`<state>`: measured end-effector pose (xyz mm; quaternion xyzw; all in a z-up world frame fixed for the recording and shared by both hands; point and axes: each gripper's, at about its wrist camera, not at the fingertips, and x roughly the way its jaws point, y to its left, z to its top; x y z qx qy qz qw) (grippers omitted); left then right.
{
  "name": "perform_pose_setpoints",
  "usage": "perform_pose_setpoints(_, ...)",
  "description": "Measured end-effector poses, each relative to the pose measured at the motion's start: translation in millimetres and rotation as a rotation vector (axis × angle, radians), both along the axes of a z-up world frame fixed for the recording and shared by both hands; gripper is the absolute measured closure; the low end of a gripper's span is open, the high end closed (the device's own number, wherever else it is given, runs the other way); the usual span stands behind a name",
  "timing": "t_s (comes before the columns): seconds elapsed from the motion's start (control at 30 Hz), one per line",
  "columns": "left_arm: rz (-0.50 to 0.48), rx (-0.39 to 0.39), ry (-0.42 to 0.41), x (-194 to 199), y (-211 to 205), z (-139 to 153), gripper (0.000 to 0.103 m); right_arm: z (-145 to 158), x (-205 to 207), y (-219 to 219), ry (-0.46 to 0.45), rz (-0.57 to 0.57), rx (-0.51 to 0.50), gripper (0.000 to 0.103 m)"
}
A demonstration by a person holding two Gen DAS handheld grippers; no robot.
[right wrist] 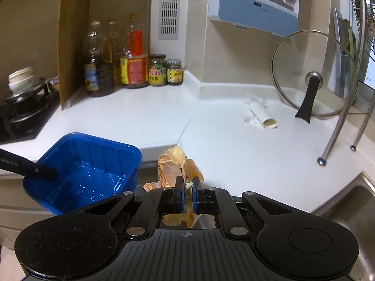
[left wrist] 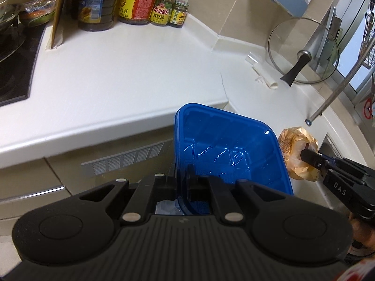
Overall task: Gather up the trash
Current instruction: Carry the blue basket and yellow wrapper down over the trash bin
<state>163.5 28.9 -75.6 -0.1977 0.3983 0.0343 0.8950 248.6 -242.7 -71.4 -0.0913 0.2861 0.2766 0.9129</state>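
Note:
My left gripper (left wrist: 182, 175) is shut on the near wall of a blue plastic tub (left wrist: 229, 147) and holds it in the air in front of the white counter's edge; the tub also shows in the right wrist view (right wrist: 84, 171), with a left finger (right wrist: 39, 171) on its rim. My right gripper (right wrist: 187, 187) is shut on a crumpled orange plastic wrapper (right wrist: 175, 166) and holds it just right of the tub; the wrapper also shows in the left wrist view (left wrist: 295, 149). A white paper tube (right wrist: 263, 117) with clear plastic scraps lies on the counter.
Oil bottles and sauce jars (right wrist: 131, 70) stand in the back corner beside a cardboard sheet (right wrist: 70, 46). A glass pot lid (right wrist: 314, 77) leans on the wall at right. A dish rack leg (right wrist: 322, 161), a sink (right wrist: 351, 201) and a stove (right wrist: 23, 112) are nearby.

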Motion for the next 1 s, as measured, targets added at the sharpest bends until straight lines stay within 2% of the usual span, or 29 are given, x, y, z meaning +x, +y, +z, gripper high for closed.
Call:
perform_pose_setpoints(0.43, 0.036, 0.009, 0.086, -25, -11, -28, 0.097, -30, -17, -6, 0.092, 0.068, -0.045, 0.096)
perform_pose_setpoints(1.0, 0.077, 0.060, 0.270, -51, -16, -88, 0.097, -93, -22, -1, 0.238, 0.150, -0.110, 0.096)
